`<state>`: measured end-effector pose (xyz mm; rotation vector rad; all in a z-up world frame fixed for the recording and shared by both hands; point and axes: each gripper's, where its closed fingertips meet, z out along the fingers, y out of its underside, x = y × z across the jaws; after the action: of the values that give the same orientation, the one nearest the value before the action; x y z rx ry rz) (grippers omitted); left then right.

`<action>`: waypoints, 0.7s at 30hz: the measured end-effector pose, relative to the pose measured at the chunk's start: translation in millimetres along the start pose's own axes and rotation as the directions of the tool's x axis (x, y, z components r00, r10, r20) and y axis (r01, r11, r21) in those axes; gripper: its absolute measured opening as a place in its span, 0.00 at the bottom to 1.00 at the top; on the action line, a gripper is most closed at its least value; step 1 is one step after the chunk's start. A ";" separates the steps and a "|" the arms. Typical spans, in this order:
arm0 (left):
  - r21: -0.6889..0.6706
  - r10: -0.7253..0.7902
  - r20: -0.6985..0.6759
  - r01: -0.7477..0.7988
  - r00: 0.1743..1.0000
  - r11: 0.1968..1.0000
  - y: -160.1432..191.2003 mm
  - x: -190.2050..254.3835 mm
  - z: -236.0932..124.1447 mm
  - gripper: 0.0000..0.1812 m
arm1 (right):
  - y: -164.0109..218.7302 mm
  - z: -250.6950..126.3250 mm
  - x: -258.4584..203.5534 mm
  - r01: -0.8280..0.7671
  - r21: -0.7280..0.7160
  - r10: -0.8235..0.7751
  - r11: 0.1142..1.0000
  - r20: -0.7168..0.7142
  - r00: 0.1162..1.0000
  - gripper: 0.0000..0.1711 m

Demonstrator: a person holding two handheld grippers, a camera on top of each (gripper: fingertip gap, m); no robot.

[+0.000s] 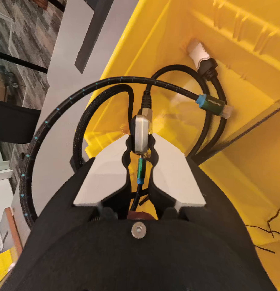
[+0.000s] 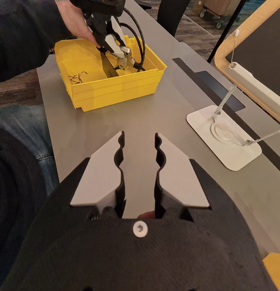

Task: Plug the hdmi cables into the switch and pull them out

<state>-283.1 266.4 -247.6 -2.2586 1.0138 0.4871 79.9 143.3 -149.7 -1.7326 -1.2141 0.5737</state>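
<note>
My left gripper [image 1: 140, 137] is shut on the silver HDMI switch [image 1: 140, 132] and holds it over the yellow bin [image 1: 230, 173]. A green and blue plug [image 1: 140, 171] sits in the switch's near end, and a grey plug [image 1: 146, 111] on a black cable sits in its far end. Two free cable ends lie in the bin: a green and blue plug [image 1: 212, 104] and a white and black plug [image 1: 199, 52]. My right gripper [image 2: 139, 135] is open and empty above the grey table [image 2: 151, 119]. The right wrist view shows the left gripper [image 2: 122, 52] holding the switch [image 2: 126, 52] inside the bin [image 2: 117, 92].
Black thread scraps [image 2: 76, 78] lie in the bin's near compartment. A white base plate with a clear arm [image 2: 222, 138] stands on the table at the right, below a wood-framed panel [image 2: 246, 31]. The table's left edge runs beside the person's legs [image 2: 26, 126]. The grippers' ends are close to 40 centimetres from one another.
</note>
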 end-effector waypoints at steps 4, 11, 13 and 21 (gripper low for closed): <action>0.039 -0.002 0.004 0.002 1.000 0.999 -4.0 -0.7 -6.8 0.11 | -0.3 2.3 -4.0 -0.004 0.006 0.004 1.000 0.013 1.000 0.21; 0.099 0.059 0.117 -0.071 0.991 0.993 -23.0 -12.2 -34.9 0.11 | -6.4 1.5 -7.0 0.001 0.028 -0.001 1.000 0.017 1.000 0.21; 0.113 0.071 0.144 -0.088 0.987 0.990 -30.3 -15.2 -45.7 0.10 | -10.6 0.5 -8.8 0.000 0.045 -0.001 0.999 0.026 1.000 0.20; 0.192 0.075 0.271 -0.130 0.960 0.973 -51.3 -34.7 -87.4 0.10 | -24.5 -0.8 -10.6 0.017 0.079 -0.018 0.997 0.019 1.000 0.19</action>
<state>-259.0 254.3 -143.9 -1.9046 0.9981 0.6731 64.5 135.8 -129.3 -1.6520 -1.2036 0.6218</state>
